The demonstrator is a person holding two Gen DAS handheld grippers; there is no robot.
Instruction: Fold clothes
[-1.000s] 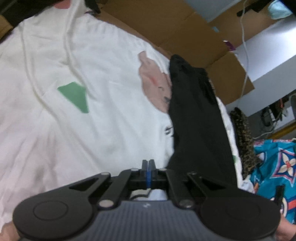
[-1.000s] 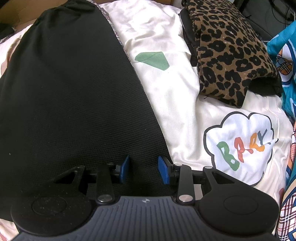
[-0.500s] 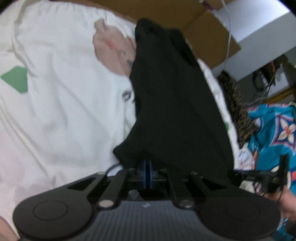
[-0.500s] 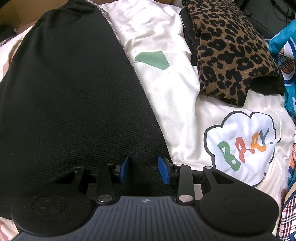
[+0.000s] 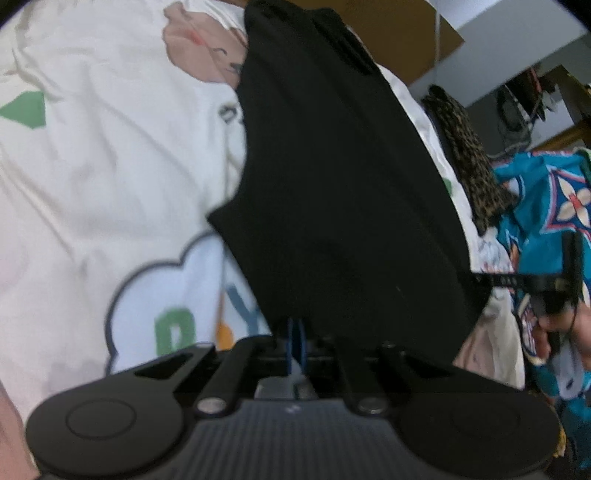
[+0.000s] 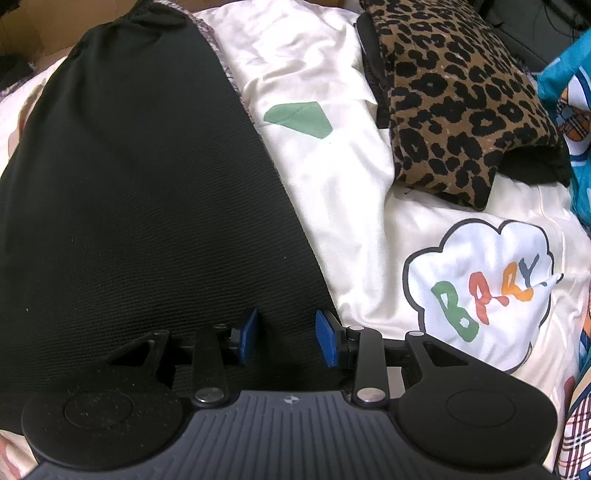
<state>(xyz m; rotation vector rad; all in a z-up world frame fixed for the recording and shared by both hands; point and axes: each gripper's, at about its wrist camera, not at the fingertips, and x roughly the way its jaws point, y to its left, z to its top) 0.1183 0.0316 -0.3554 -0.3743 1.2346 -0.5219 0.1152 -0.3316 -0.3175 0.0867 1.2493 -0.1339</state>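
A black garment (image 5: 340, 177) lies lengthwise on a cream printed bedsheet (image 5: 92, 177), its left part folded over onto itself. My left gripper (image 5: 296, 332) pinches the garment's near edge between its blue pads. Its jaws are only a sliver apart and are opening. In the right wrist view the same black garment (image 6: 140, 192) fills the left half. My right gripper (image 6: 286, 338) stands open over its near right corner, with black cloth lying under and between the pads (image 6: 327, 338) and no squeeze on it.
A folded leopard-print garment (image 6: 458, 99) lies on the sheet at the back right. Teal patterned fabric (image 5: 546, 206) is heaped along the right side, where a hand (image 5: 561, 336) holds the other gripper. Brown cardboard (image 5: 402, 26) lies beyond the bed.
My left gripper swung right across the sheet, pulling the garment's left side over onto the rest. The black cloth now fills the middle of its view. The right gripper stayed put, still open.
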